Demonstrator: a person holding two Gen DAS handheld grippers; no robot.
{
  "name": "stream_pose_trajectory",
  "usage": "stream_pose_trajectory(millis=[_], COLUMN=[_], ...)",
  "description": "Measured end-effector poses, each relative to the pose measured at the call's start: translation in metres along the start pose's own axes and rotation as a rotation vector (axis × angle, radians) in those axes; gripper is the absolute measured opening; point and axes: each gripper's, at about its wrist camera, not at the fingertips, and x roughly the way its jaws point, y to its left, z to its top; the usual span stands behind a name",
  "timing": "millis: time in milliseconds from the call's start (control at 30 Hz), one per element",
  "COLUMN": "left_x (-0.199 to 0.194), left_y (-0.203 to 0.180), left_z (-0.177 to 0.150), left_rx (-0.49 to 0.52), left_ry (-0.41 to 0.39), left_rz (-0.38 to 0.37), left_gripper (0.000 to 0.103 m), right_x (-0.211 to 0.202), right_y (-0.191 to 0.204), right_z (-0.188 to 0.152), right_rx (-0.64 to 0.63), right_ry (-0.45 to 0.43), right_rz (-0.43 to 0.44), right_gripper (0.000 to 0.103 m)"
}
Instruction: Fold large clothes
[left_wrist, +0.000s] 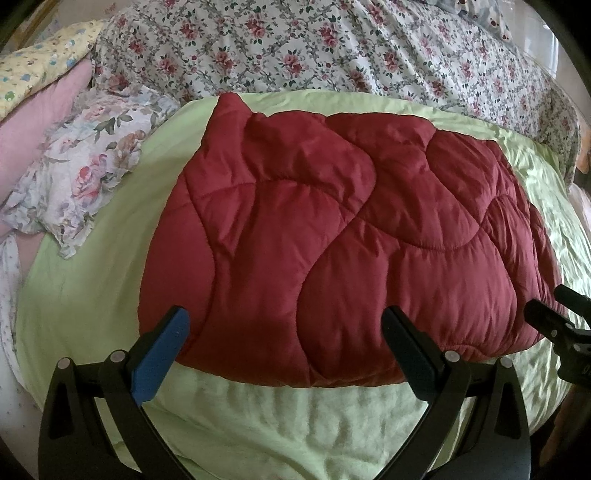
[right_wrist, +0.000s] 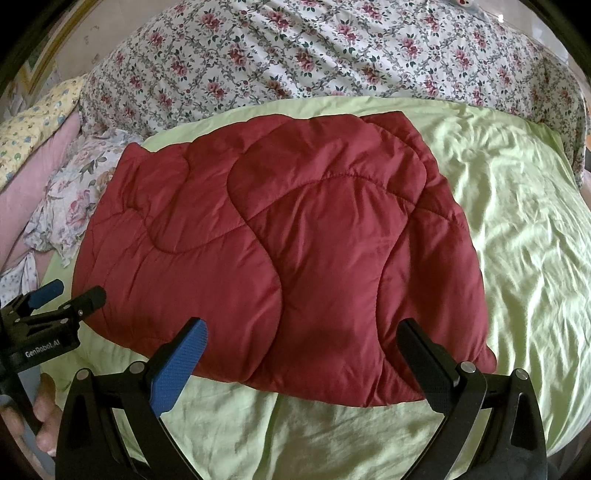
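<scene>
A dark red quilted garment (left_wrist: 332, 236) lies folded into a broad rectangle on a light green sheet (left_wrist: 92, 288). It also shows in the right wrist view (right_wrist: 280, 251). My left gripper (left_wrist: 286, 321) is open and empty, its fingers just above the garment's near edge. My right gripper (right_wrist: 303, 332) is open and empty, over the near edge further right. The left gripper shows at the left of the right wrist view (right_wrist: 70, 291), and the right gripper at the right edge of the left wrist view (left_wrist: 554, 310).
A bedspread with red flowers (left_wrist: 295, 48) covers the bed behind the green sheet (right_wrist: 517, 221). A flowered pillow (left_wrist: 81, 166), a pink cloth (left_wrist: 33, 110) and a yellow pillow (left_wrist: 40, 59) lie at the left.
</scene>
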Motion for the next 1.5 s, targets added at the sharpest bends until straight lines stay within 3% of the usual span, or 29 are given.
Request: stream_pose_trajectory(millis=[1500], left_x=[-0.0053], left_y=[-0.0081], left_z=[0.0], left_rx=[0.012], left_ry=[-0.027], left_rz=[0.021], left_gripper=[0.103], right_x=[-0.0033], right_y=[-0.0031], right_z=[-0.0004], right_rx=[0.001], right_ry=[-0.004], right_rz=[0.007], right_gripper=[0.103])
